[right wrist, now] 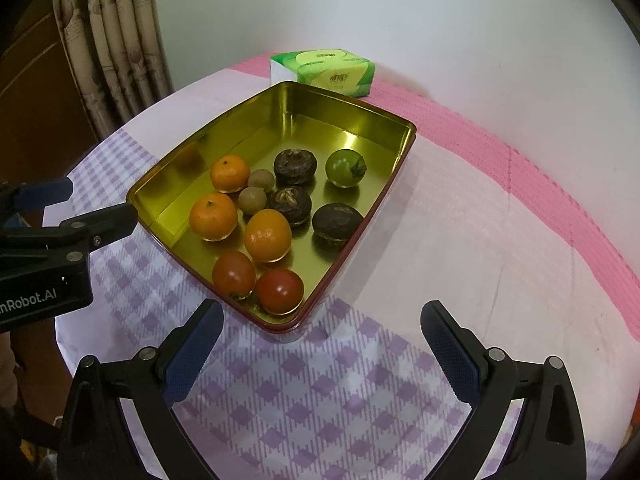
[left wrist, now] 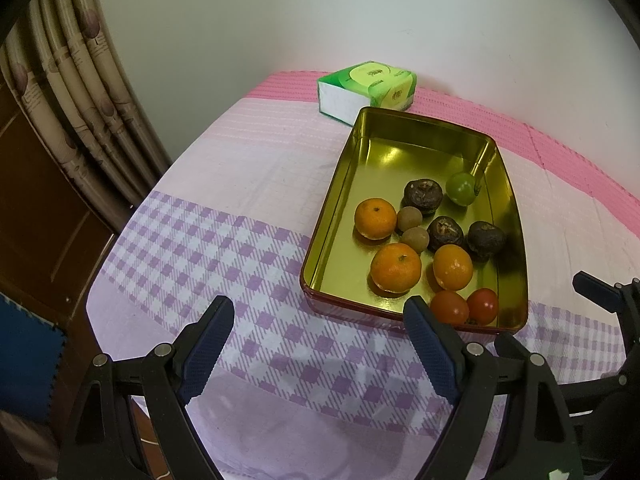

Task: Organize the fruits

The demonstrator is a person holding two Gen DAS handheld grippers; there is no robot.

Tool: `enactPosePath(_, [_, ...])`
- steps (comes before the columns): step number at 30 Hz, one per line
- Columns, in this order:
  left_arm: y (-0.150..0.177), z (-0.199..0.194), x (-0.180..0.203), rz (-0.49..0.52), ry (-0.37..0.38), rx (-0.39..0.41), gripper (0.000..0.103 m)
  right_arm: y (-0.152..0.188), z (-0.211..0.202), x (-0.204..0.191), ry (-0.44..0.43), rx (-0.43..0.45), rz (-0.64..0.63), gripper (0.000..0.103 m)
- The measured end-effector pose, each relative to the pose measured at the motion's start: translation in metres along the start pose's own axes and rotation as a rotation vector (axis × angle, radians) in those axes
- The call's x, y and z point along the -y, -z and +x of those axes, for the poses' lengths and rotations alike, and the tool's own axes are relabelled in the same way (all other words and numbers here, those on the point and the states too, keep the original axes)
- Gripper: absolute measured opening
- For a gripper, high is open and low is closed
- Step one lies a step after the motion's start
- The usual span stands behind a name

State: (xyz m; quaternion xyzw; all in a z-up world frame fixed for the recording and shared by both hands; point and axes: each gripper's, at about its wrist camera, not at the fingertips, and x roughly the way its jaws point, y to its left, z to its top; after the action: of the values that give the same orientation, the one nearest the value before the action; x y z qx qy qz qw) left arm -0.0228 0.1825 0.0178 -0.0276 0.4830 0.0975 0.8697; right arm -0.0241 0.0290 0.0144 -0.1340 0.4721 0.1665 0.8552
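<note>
Hovering wide apart and empty, the left tool (left wrist: pixel 320 320) and right tool (right wrist: pixel 322 326) flank the shiny rectangular gold metal tin (right wrist: pixel 224 132) on the checked-cloth worktop (right wrist: pixel 460 220), holding all the fruit.

Tin (right wrist: pixel 224 136) gold inside, dark red rim. In it: three orange mandarins (right wrist: pixel 213 216), two red tomatoes (right wrist: pixel 279 290), one green tomato (right wrist: pixel 344 168), three dark brown fruits (right wrist: pixel 337 220), two tan ones (right wrist: pixel 252 200). Cloth (right wrist: pixel 320 392) purple-white check, pink border. Tissue pack (right wrist: pixel 332 72) green, gripper pads (right wrist: pixel 452 352) blue
</note>
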Motion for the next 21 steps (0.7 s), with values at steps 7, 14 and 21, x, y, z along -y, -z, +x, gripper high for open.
enactPosePath(7, [0.0002,0.0018,0.0002,0.007,0.0,-0.006,0.084,0.0001,0.0027,-0.0001,0.001,-0.008,-0.001,0.099])
enactPosePath(14, [0.001,0.0023,-0.0002,0.012,0.004,-0.008,0.084,0.0001,0.0022,-0.0002,0.002,-0.007,0.0,0.099])
enactPosePath(21, [0.0005,0.0019,0.0008,0.012,0.002,-0.008,0.084,-0.0003,0.0014,-0.001,0.0,-0.007,-0.002,0.099])
